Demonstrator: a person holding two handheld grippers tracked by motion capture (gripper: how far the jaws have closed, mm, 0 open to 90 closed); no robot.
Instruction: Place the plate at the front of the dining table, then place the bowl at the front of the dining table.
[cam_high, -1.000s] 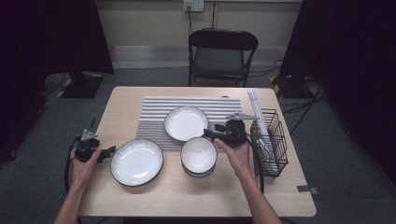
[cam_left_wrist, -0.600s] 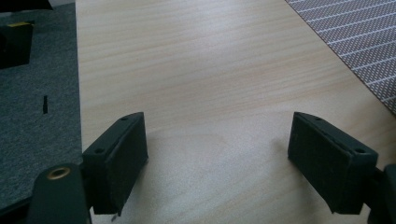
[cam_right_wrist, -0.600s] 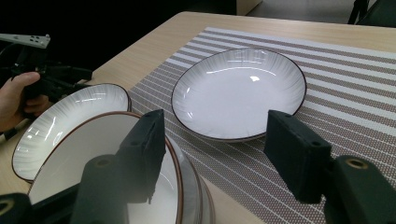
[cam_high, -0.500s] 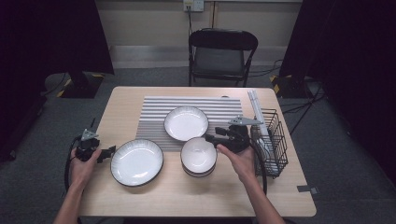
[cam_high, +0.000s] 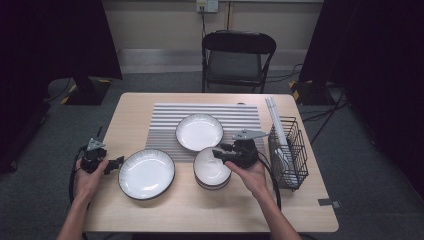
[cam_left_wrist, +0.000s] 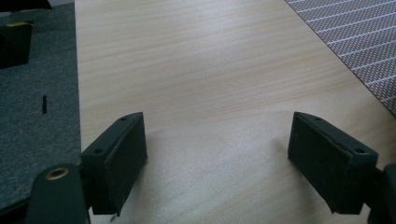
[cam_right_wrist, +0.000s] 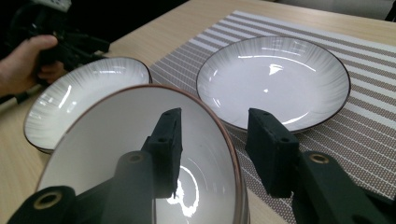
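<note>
Left tongs (cam_high: 116, 163): held low at the bench's (cam_high: 200, 215) left edge, jaws spread wide over bare wood, holding nothing.

Plate (cam_high: 146, 173): large, white, dark-rimmed; lies on the bench just past the left tongs' tips, between both tongs.

Mat (cam_high: 165, 122): striped; beyond and left of the right tongs.

Dish (cam_high: 199, 131): white, shallow; on the mat, just ahead of the right tongs.

Bowl (cam_high: 210, 169): top of a small stack at the mat's near edge. White, glazed, thin brown rim. Judged stiff, moderately heavy, slick and breakable; likely to chip if knocked against the one beneath. Best taken at the rim, one jaw inside the wall and one outside, squeezed firmly, lifted level.

Right tongs (cam_high: 218, 153): jaws have just been closing and straddle the bowl's right rim, one inside, one outside. In the right gripper view (cam_right_wrist: 215, 147) a gap shows at the outer jaw, so no grip yet.

Rack (cam_high: 287, 155): black wire basket, right of the right tongs, holding white sticks.
</note>
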